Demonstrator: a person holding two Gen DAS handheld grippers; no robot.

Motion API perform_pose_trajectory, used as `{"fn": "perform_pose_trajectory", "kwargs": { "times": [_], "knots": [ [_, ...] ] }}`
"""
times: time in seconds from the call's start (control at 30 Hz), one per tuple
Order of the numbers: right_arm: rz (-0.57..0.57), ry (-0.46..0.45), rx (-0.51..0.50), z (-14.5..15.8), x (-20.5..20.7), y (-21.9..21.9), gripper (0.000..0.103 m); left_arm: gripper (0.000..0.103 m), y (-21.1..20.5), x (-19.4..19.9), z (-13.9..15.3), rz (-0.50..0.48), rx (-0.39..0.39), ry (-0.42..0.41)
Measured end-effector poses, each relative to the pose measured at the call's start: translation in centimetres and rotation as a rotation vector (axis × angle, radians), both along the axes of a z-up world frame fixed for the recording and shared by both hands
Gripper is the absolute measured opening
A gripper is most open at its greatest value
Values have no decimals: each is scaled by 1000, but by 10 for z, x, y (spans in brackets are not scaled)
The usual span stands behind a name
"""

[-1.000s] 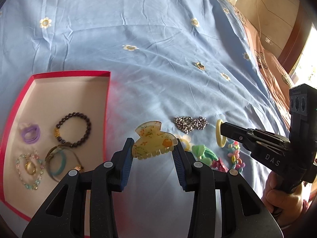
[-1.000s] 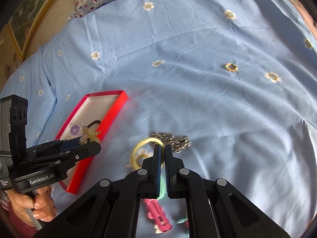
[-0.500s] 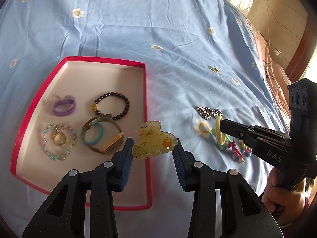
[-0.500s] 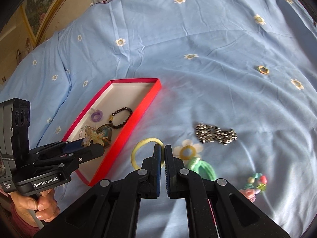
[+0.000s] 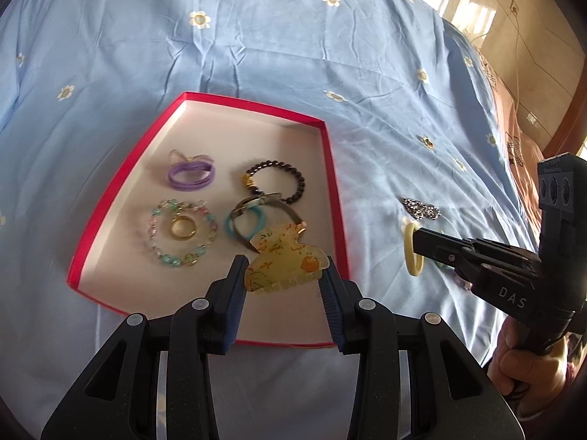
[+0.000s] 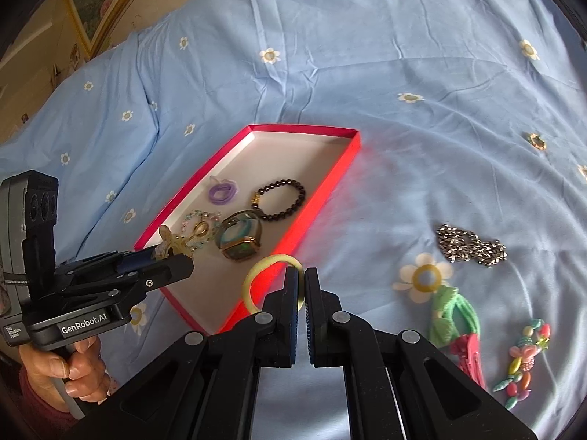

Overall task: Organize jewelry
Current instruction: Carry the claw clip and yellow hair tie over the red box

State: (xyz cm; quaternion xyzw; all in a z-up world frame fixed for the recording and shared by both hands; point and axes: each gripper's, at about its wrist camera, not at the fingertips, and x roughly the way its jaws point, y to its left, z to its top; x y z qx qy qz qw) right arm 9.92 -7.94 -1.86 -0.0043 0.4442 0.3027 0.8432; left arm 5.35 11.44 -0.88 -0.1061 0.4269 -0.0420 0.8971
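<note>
The left gripper (image 5: pixel 284 278) is clamping the yellow hair claw (image 5: pixel 284 262) over the red tray (image 5: pixel 332 168), lower centre of frame. The right gripper (image 6: pixel 302 293) is pinching the yellow ring (image 6: pixel 256 275) at the tray's near rim. Best releasing each low over bare white floor, clear of the bracelets (image 5: pixel 275 181).

blue daisy-print sheet (image 5: pixel 293 55) ahead of both grippers; sunlit tiled floor (image 5: pixel 513 29) far right of the left one.

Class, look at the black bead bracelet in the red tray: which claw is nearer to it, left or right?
Left. The left claw hangs over the red tray, just short of the black bead bracelet. The right claw is outside the tray's near rim.
</note>
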Motion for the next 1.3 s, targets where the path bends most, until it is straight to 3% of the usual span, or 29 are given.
{"fn": "perform_pose_trajectory", "kwargs": {
  "times": [0.53, 0.77, 0.9, 1.3],
  "knots": [
    [103, 14, -13, -5, -11, 47, 3, 37, 46, -10, -7, 80, 11, 13],
    [137, 20, -30, -12, -10, 67, 3, 37, 55, -4, -11, 76, 63, 31],
    [151, 25, -51, -18, -6, 77, 3, 37, 60, 3, -18, 78, 106, 52],
    [169, 54, -156, -44, 1, 95, 5, 37, 64, 15, -39, 71, 128, 96]
  ]
}}
